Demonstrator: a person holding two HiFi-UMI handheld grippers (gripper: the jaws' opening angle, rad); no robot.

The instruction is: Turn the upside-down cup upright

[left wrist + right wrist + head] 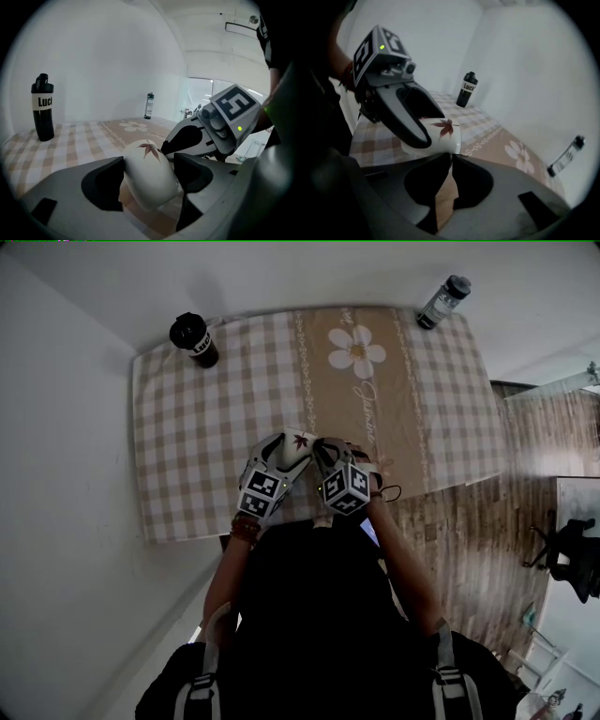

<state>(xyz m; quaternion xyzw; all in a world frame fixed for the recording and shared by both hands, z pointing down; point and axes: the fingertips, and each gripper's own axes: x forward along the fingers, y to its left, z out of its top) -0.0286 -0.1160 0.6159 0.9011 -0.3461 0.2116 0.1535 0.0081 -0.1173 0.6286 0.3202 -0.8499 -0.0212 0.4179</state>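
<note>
Gripping the cup by its sides, the left gripper has its jaws closed on the white body and holds it tilted just above the near edge of the cloth. A red leaf marks the wall of the cup. The right gripper sits close beside the left. Its jaws are all but together with nothing seen between them, and their tips lie right at the cup's lower edge. Whether they touch it I cannot tell. Both grippers hang over the near part of the checked cloth, by the tan runner that crosses it. Farther along the runner is a white daisy. At the far left corner stands a black bottle, and at the far right corner a grey bottle, both well apart from the cup.
</note>
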